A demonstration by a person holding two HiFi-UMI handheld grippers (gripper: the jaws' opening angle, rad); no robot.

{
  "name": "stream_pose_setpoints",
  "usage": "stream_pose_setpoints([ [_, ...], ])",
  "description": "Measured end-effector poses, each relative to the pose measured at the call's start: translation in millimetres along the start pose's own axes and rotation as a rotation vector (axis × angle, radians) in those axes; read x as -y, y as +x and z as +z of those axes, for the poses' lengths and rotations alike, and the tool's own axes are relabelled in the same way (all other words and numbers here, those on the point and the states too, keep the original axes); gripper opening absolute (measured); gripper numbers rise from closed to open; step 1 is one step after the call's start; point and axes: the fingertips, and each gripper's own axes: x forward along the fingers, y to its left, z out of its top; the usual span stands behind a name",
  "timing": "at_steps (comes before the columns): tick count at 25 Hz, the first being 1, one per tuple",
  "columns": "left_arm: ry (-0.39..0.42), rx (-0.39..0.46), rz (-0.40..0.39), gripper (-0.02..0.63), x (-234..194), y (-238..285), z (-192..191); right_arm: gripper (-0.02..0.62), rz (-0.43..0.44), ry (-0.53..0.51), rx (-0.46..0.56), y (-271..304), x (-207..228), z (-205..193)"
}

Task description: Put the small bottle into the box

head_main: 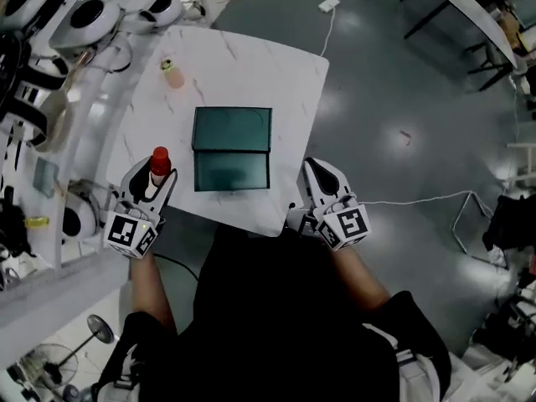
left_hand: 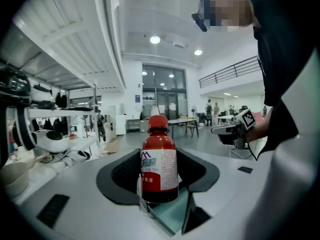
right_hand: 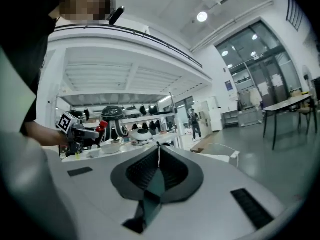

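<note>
- The left gripper [head_main: 157, 182] is grasping the red-capped small bottle [left_hand: 159, 166] upright, just left of the dark green box [head_main: 232, 147].
- The right gripper [right_hand: 159, 156] is hovering nearby, jaws clenched together on nothing.

The small dark-red bottle [left_hand: 159, 166] with red cap and white label stands upright, clamped in the left gripper's [head_main: 156, 180] jaws. The dark green square box [head_main: 232, 149], apparently open, lies between it and the right gripper [head_main: 322, 182].
</note>
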Motion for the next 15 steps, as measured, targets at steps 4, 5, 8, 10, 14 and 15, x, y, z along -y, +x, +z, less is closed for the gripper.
stream_pose_setpoints([
  [4,0.153,-0.099,-0.176,0.235,-17,52,1,0.034,-0.209,0.029,0.010,-13,10,-6],
  [5,0.210,-0.138,-0.216,0.235,-14,62,-1,0.034,-0.247,0.034,0.012,-16,10,-7],
  [8,0.324,-0.218,-0.350,0.235,-1,91,-5,0.034,-0.358,0.037,0.034,-24,15,-3],
  [10,0.342,-0.262,-0.443,0.235,11,109,-12,0.034,-0.434,0.053,0.057,-30,20,-1],
  [14,0.380,-0.381,-0.604,0.235,37,130,-37,0.034,-0.570,0.084,0.080,-58,20,-6],
  [15,0.392,-0.416,-0.638,0.235,44,134,-46,0.034,-0.600,0.088,0.077,-67,18,-8],
])
